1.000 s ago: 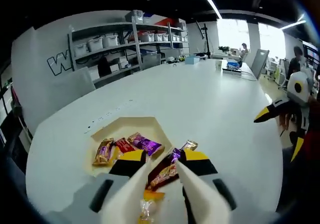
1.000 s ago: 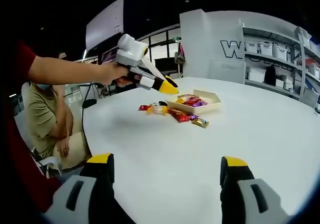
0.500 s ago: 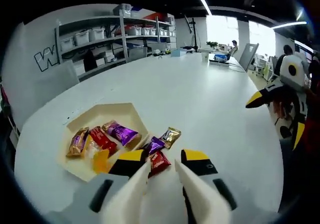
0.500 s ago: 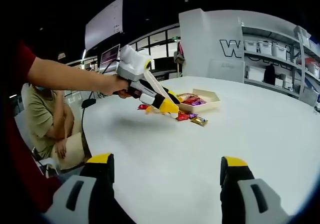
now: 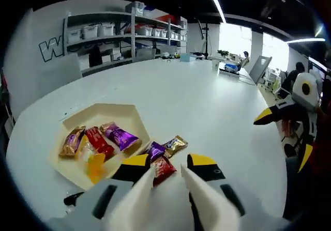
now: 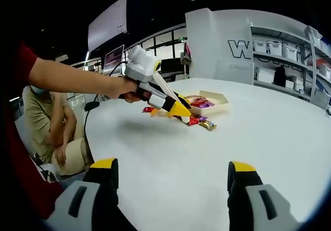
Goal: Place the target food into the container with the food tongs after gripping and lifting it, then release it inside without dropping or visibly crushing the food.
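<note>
Fingers of the left gripper (image 5: pixel 168 182), fitted with white tongs, stand a little apart around a red candy (image 5: pixel 163 167) lying on the white table (image 5: pixel 217 107); whether they touch it I cannot tell. At ten o'clock from them sits the cream tray (image 5: pixel 111 116), holding more wrapped candies. Purple and gold candies lie just beside the red one. Right gripper (image 6: pixel 173 171) fingers gape wide, holding nothing.

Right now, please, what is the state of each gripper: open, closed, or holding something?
Left gripper: open, holding nothing; a red candy lies between its fingers on the table.
Right gripper: open wide, holding nothing.
</note>
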`<state>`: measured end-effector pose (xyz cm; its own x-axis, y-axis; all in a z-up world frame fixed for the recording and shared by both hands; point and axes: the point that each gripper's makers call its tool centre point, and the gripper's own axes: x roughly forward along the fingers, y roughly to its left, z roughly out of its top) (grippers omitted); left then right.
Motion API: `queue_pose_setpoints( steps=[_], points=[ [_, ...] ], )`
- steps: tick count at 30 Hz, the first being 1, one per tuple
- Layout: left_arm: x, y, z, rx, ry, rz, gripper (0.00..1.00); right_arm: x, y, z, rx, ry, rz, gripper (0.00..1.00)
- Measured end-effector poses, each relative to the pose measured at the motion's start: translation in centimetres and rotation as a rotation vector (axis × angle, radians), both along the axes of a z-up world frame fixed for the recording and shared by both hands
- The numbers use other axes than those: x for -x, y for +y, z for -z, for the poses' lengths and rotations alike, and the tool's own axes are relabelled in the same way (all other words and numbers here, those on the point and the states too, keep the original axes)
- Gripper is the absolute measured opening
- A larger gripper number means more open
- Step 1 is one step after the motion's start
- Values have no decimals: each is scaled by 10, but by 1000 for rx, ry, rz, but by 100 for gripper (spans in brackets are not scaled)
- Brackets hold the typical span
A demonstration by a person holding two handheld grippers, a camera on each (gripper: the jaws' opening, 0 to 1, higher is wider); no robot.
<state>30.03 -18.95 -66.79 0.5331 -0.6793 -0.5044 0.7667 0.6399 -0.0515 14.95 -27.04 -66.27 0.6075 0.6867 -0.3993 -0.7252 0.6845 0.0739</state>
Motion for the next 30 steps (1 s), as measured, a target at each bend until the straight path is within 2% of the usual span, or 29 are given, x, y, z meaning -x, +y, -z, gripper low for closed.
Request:
queue_pose_setpoints(
  steps=[11,12,14,17,19,21,23,24,27,29,30],
  points=[
    [24,-17,-1,2,29,41,27,0,-5,-1,0,-1,11,85],
    [25,-18,-3,1,13,50,28,1,-4,-1,-1,-3,10,85],
    [20,-15,-13,-29,-68,63,28,1,-4,-3,-4,-5,10,85],
    [13,-3,-14,-5,-31,27,28,1,-4,-2,1,-5,9,85],
    [8,10,-8,-43,-33,6,28,1,-5,-3,0,-7,10,86],
    [8,18,-3,-31,7,-22,28,1,-4,-4,-6,-8,12,86],
    [11,18,0,0,39,-29,28,1,-4,-5,-5,-10,11,86],
    [15,19,5,-8,61,-29,28,1,-4,-5,-5,-10,12,85],
    [18,17,0,5,28,-27,28,1,-5,-5,-2,-11,13,85],
    [26,12,0,36,71,-24,28,2,-4,-5,1,-10,9,85],
    [29,11,0,33,59,-18,28,3,-4,-5,0,-11,8,85]
  ],
)
